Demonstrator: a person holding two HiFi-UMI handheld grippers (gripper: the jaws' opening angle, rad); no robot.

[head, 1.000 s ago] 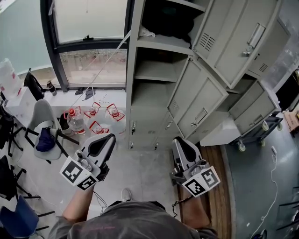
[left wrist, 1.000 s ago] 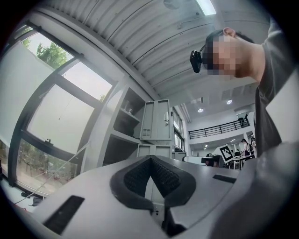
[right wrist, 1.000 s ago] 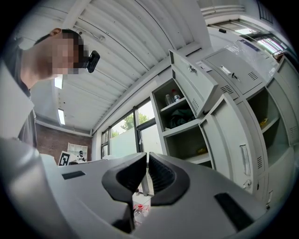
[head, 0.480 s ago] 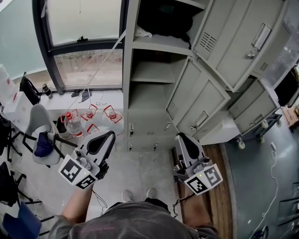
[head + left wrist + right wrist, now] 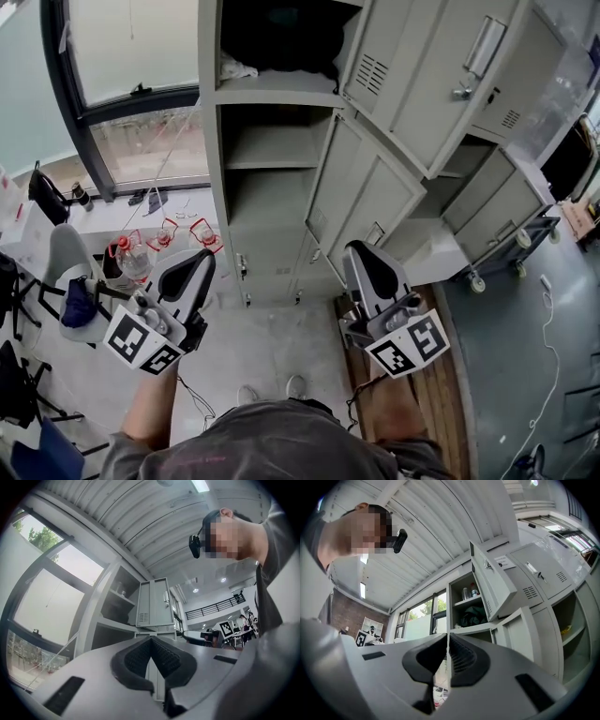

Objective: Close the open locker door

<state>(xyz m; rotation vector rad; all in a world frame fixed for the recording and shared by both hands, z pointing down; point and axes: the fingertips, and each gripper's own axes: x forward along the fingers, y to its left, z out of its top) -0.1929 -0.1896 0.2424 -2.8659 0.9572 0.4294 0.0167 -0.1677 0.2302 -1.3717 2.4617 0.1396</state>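
A tall grey locker (image 5: 272, 244) stands ahead with its compartments open. Its upper door (image 5: 412, 66) and the door below it (image 5: 375, 197) both swing out to the right. Dark things and white cloth lie on the top shelf (image 5: 272, 89). My left gripper (image 5: 200, 258) hovers low in front of the locker's left edge, jaws shut and empty. Just before the lower open door, my right gripper (image 5: 359, 251) is shut and empty too. The right gripper view shows the upper door (image 5: 492, 585) above its closed jaws (image 5: 448, 637). The left gripper view shows the same door (image 5: 153, 603) beyond its closed jaws (image 5: 150, 640).
Several water bottles (image 5: 131, 253) stand on the floor at the left, next to a grey chair (image 5: 66, 272) and a big window (image 5: 122, 94). A second locker unit with open doors (image 5: 492, 202) and a wheeled base (image 5: 506, 248) stands at the right. A wooden board (image 5: 441, 384) lies by my feet.
Both grippers have risen and moved closer to the locker. The person has stepped forward, so the locker looks nearer and sits further left in the view. Jaws stay shut.
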